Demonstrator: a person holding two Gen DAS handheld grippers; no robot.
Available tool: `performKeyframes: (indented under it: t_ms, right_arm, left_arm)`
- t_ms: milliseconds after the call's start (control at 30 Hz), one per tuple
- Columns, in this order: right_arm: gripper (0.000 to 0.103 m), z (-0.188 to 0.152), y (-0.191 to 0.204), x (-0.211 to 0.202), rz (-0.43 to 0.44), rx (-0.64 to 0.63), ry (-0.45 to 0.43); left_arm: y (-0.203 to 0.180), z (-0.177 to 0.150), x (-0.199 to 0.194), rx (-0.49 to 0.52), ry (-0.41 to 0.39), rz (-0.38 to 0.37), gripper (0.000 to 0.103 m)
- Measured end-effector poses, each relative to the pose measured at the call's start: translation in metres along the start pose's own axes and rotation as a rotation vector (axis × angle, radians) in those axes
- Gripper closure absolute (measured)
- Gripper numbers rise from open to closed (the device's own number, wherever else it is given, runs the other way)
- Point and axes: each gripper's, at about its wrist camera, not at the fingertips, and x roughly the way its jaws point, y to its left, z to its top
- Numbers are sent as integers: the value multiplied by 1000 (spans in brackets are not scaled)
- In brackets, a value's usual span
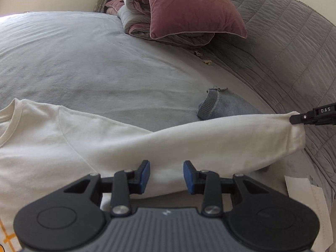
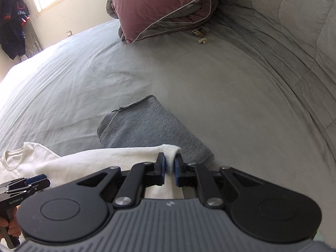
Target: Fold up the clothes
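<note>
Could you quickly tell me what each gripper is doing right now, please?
Left gripper: jaws open over the white sweatshirt, gripping nothing.
Right gripper: jaws shut on the cuff of the sweatshirt's sleeve.

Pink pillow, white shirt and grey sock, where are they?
pink pillow (image 1: 195, 8), left wrist view, middle of its velvet face
white shirt (image 1: 69, 138), left wrist view, chest near the shoulder seam
grey sock (image 2: 155, 126), right wrist view, middle of the knit
</note>
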Motion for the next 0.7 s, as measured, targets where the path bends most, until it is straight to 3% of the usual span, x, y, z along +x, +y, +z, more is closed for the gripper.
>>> performKeyframes:
  t_ms: [100, 200, 267, 300, 400, 467, 700]
  right_arm:
    - [89, -9, -1, 15, -9, -13, -1]
    - [79, -17, -9, 10, -5, 3, -44]
    - [59, -22, -14, 6, 3, 10, -72]
    - [56, -24, -18, 3, 12, 10, -86]
    - [56, -28, -28, -2, 23, 22, -101]
    - [56, -33, -34, -3, 48, 44, -106]
    - [56, -43, -40, 8, 133, 74, -120]
  left_arm:
    - [-15, -2, 2, 134, 37, 4, 67]
    - [-11, 9, -17, 167, 2, -43, 65]
    - [2, 23, -24, 171, -36, 4, 63]
    - [9, 30, -27, 173, -54, 33, 63]
    - [39, 50, -16, 196, -54, 210, 61]
    - [60, 58, -7, 206, -33, 295, 44]
    - [98, 70, 17, 248, -10, 363, 37]
